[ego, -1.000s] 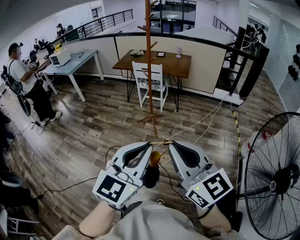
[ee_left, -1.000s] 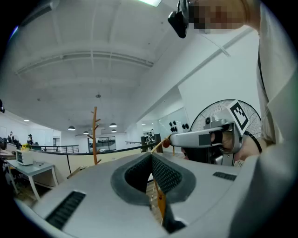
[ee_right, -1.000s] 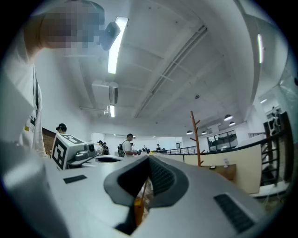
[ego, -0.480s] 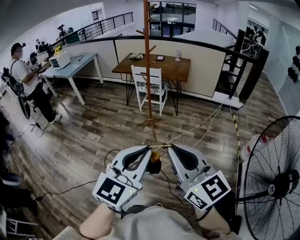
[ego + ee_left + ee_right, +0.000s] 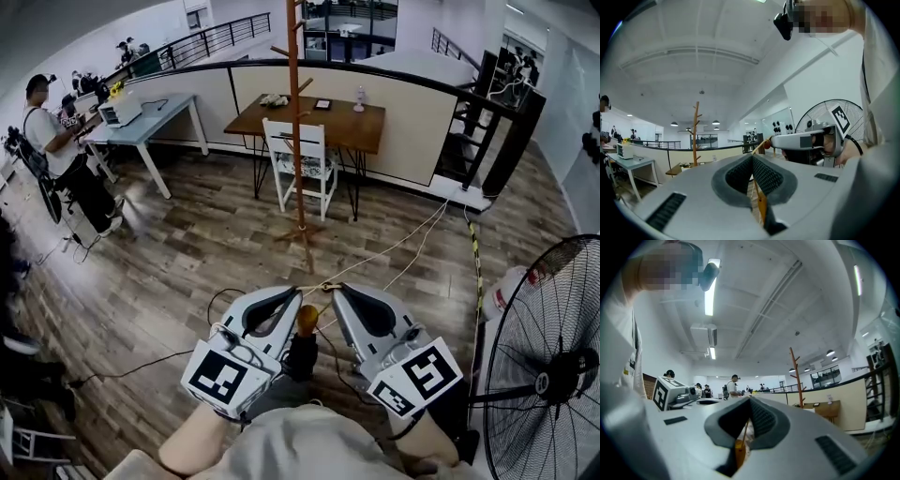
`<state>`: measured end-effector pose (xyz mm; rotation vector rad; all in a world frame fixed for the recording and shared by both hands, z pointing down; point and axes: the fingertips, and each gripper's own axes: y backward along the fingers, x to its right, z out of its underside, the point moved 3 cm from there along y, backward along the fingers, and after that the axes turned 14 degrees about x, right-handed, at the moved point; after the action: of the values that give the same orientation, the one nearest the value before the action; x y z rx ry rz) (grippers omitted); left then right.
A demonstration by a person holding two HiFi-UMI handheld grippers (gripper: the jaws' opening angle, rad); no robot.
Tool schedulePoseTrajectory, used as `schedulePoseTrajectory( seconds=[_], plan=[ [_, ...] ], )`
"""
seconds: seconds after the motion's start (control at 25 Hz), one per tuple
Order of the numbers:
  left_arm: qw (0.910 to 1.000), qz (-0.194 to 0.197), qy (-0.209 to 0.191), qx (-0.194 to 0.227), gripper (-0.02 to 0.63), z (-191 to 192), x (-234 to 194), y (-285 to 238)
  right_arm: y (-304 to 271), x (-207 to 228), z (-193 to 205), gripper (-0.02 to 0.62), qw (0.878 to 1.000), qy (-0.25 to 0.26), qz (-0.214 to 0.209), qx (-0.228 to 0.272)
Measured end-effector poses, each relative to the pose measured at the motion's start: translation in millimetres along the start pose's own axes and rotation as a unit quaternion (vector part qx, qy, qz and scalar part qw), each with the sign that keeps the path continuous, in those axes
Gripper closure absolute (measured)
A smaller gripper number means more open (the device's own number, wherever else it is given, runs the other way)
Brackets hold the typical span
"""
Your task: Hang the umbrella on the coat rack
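The umbrella hangs between my two grippers in the head view, with an orange handle knob [image 5: 307,317] above a black folded body [image 5: 300,356]. Its thin strap [image 5: 322,285] is stretched between the jaw tips. My left gripper [image 5: 306,290] and right gripper [image 5: 336,288] are both shut on that strap. The left gripper [image 5: 751,157] pinches the strap above the orange handle [image 5: 761,206], and the right gripper [image 5: 749,401] has the orange handle [image 5: 739,451] just below its jaws. The wooden coat rack [image 5: 295,112] stands on the floor ahead, a few steps away.
A white chair [image 5: 302,164] and a wooden table [image 5: 328,120] stand just behind the rack. A large floor fan [image 5: 548,366] is close on my right. Cables [image 5: 403,248] cross the floor. A white desk [image 5: 141,127] and a person [image 5: 61,159] are at the left.
Both grippers keep their hold on the strap. The umbrella has swung slightly beneath them, and the view has shifted a little towards the rack.
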<state>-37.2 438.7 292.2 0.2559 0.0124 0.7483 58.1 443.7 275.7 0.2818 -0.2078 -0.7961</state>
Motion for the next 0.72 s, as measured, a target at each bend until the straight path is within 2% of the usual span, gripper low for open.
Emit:
schedulePoseTrajectory(
  seconds=[0.4, 0.72],
  plan=[
    [0.9998, -0.008, -0.012, -0.011, 0.603, 11.6, -21.8, -23.2, -22.2, 27.9, 8.2, 0.592, 1.000, -0.006, -0.007, 0.000],
    [0.9998, -0.006, -0.011, -0.014, 0.603, 28.4, -64.0, -53.4, -61.6, 58.9, 26.2, 0.592, 1.000, -0.005, -0.007, -0.007]
  ],
)
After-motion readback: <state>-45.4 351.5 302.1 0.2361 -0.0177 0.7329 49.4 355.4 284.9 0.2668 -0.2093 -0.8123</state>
